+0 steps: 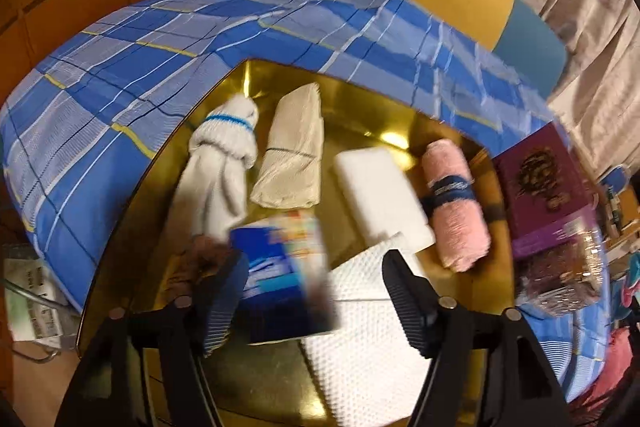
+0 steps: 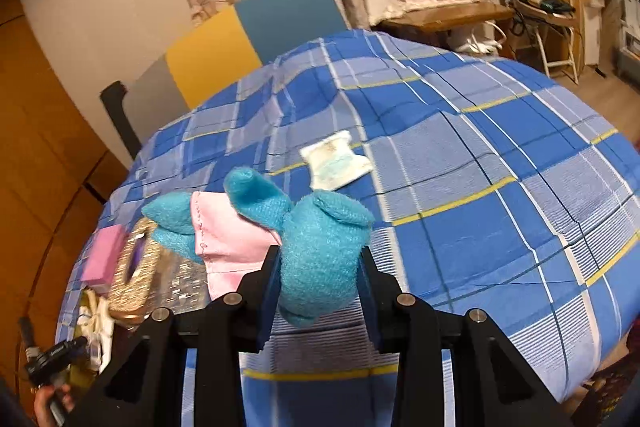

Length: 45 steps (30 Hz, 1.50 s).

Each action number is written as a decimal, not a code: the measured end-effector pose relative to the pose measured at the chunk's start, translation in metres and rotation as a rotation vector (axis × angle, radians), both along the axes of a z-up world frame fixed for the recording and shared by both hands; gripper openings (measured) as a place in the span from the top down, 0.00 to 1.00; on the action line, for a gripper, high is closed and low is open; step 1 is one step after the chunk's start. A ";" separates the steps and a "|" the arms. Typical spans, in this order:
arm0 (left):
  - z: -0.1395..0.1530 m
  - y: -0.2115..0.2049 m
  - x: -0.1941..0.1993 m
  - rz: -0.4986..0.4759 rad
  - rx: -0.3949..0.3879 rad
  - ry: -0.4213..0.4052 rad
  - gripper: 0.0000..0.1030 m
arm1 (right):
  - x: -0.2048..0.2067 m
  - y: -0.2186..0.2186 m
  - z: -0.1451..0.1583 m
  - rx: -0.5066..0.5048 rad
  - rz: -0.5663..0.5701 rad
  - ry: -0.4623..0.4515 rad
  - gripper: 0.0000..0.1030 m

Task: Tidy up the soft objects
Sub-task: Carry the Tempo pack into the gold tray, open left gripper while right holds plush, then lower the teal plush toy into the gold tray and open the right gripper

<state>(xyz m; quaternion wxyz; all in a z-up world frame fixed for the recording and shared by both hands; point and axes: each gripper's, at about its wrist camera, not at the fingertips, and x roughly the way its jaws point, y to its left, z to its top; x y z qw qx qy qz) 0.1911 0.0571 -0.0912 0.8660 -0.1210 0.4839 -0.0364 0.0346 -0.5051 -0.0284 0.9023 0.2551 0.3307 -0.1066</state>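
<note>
The left gripper hangs over a gold tray on a blue plaid cloth, its jaws wide apart around a blurred blue packet. In the tray lie white socks, a cream roll, a white block, a pink towel roll and a white dimpled paper towel.

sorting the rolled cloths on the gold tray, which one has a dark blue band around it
The pink fuzzy roll, at the right end of the gold tray. The white sock bundle has a lighter blue stripe; the cream roll only a thin dark line.
</note>
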 end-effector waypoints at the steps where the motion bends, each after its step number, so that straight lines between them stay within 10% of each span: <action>1: 0.003 0.001 -0.001 -0.002 -0.005 -0.007 0.31 | -0.001 0.005 0.004 -0.001 0.009 -0.007 0.64; 15: 0.028 0.033 -0.049 0.030 -0.120 -0.162 0.31 | 0.023 0.173 0.056 -0.017 0.418 -0.097 0.64; 31: 0.015 0.069 -0.074 0.070 -0.141 -0.170 0.32 | 0.088 0.358 -0.004 -0.207 0.771 0.067 0.63; 45: 0.020 0.072 -0.076 0.079 -0.158 -0.174 0.32 | 0.112 0.401 -0.040 -0.464 0.887 0.152 0.54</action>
